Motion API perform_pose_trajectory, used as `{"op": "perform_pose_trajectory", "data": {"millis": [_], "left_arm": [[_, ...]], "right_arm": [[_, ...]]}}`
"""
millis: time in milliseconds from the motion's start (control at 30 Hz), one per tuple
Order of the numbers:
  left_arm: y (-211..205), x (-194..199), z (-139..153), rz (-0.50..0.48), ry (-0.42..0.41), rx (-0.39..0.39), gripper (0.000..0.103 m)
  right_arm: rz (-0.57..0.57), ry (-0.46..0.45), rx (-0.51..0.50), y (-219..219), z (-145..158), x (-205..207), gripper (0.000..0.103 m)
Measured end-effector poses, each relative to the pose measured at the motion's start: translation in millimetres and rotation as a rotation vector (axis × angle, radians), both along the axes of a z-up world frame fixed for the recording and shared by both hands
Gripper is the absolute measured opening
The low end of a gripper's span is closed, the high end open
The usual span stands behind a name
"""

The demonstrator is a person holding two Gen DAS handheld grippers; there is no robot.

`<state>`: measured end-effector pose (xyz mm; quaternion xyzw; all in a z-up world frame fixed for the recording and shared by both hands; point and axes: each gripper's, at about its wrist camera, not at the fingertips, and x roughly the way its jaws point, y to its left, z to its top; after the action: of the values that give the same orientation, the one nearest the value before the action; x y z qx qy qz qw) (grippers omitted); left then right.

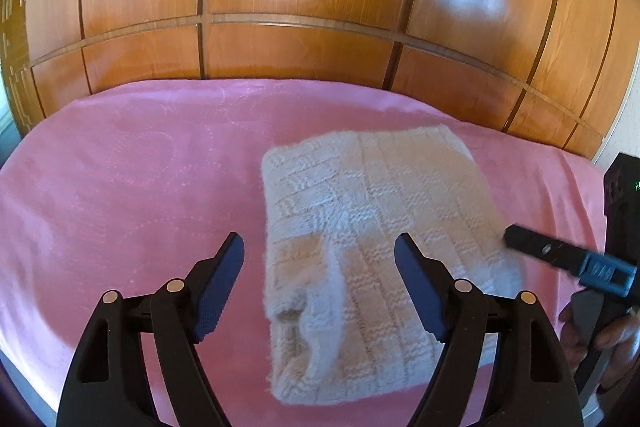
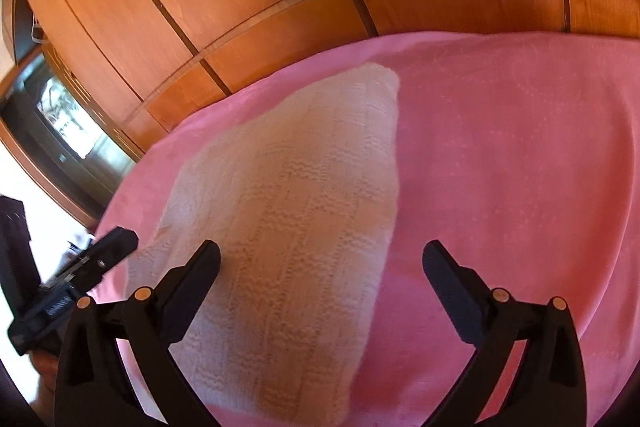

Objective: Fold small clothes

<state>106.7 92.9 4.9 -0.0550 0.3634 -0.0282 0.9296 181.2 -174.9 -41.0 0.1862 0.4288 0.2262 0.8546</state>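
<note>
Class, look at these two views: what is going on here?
A person is folding a small cream knitted garment on a pink bedspread in front of a wooden wardrobe. It lies folded into a compact rectangle. The left tool and right tool both stand open above it, gripping nothing.

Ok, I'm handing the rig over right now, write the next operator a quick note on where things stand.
Left claw: open, empty, over the near left edge of the cream knitted garment.
Right claw: open, empty, over the garment's right side.
Garment lies folded into a compact rectangle on the pink cover, wooden panels behind.
Done: the fold looks complete and released.
Left: tidy the loose lip at the near left edge, if wanted.
</note>
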Motion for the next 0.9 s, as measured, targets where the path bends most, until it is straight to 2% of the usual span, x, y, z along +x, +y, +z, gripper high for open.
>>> {"op": "perform_pose_trajectory", "data": {"millis": [200,267,333,400,533,600,633,700,767,833,900], "left_arm": [[9.3,8.1,-14.6,-0.008,0.039,-0.006,0.076],[15.3,11.1,-21.1,-0.028,0.053,-0.050,0.076],[22.9,16.8,-29.7,-0.059,0.087,-0.118,0.076],[35.6,26.1,-42.9,-0.085,0.150,-0.236,0.076],[54.0,39.5,-64.4,-0.135,0.216,-0.459,0.076],[60.8,46.6,-76.4,-0.152,0.240,-0.552,0.074],[63.1,50.2,-82.4,-0.165,0.249,-0.592,0.068],[65.1,52.4,-87.3,-0.179,0.250,-0.630,0.056],[65.1,50.4,-86.8,-0.199,0.234,-0.642,0.043],[63.7,43.9,-81.7,-0.225,0.206,-0.652,0.038],[60.5,35.8,-76.0,-0.247,0.184,-0.649,0.037]], "right_arm": [[0.004,0.063,0.089,-11.7,-13.5,14.8,0.101],[0.024,0.080,0.127,-15.9,-17.3,18.6,0.101],[0.042,0.103,0.162,-15.9,-22.7,24.6,0.101],[0.063,0.136,0.211,-16.6,-29.9,30.9,0.101],[0.110,0.162,0.280,-11.6,-39.8,41.3,0.101],[0.137,0.162,0.289,-5.9,-40.3,45.8,0.101],[0.147,0.164,0.289,-2.7,-40.4,47.8,0.100],[0.155,0.160,0.250,5.5,-39.7,50.2,0.092],[0.158,0.156,0.237,10.8,-36.6,47.9,0.078],[0.147,0.150,0.244,7.7,-30.6,41.7,0.067],[0.145,0.116,0.236,4.8,-17.7,28.7,0.061]]}}
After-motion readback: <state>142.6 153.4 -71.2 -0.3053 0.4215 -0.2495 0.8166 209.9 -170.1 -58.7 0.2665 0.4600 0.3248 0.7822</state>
